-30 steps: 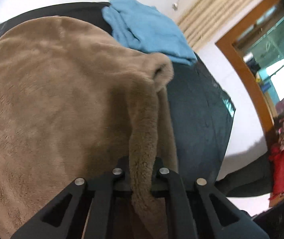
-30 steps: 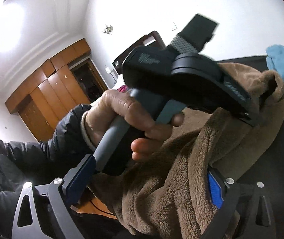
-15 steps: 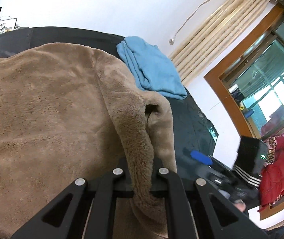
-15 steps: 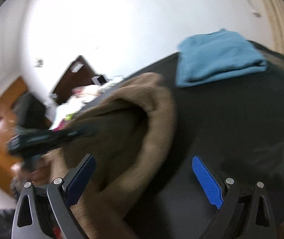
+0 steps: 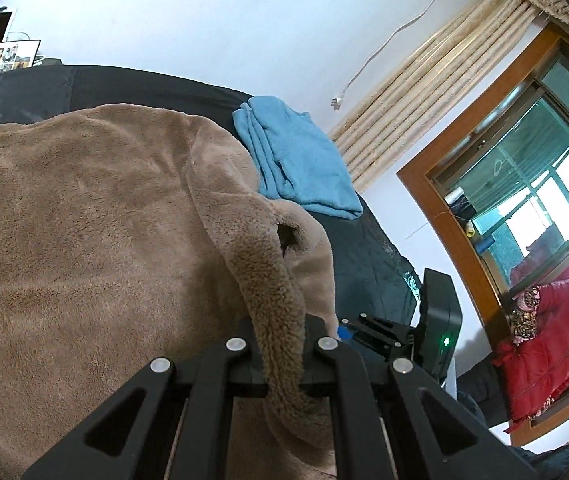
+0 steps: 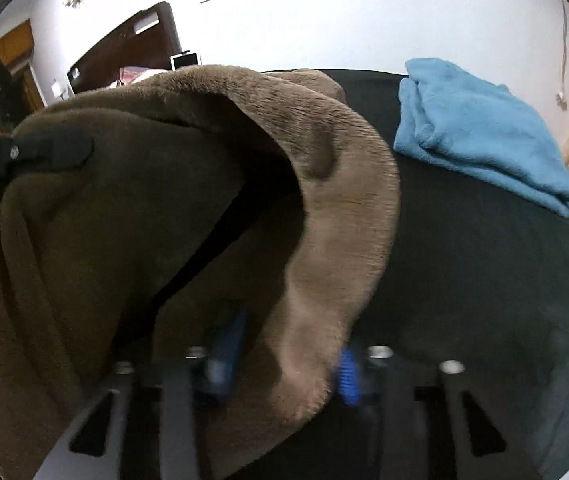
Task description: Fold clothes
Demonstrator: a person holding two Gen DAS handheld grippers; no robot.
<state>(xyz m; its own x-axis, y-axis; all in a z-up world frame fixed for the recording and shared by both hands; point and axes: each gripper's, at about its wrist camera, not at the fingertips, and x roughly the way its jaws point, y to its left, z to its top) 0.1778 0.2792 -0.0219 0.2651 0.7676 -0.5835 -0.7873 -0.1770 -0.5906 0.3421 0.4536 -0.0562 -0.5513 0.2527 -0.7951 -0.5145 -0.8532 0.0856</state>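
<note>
So the left tool point(image 5: 282, 360) is clamped tight on a rolled edge of the fuzzy brown garment point(image 5: 84, 240) — that strip runs up from between the fingers to a little opening in the fabric. The rest of it spreads over the left side of the black bed point(image 5: 372, 256). A folded blue garment point(image 5: 300, 160) sits at the far end, just beside the brown one. On the right the other tool point(image 5: 380, 330) pokes in low, near the brown edge — blue pad showing.

A home bedroom: wooden headboard point(image 6: 132, 40), curtains point(image 5: 424, 92), wardrobe point(image 6: 14, 46)
</note>
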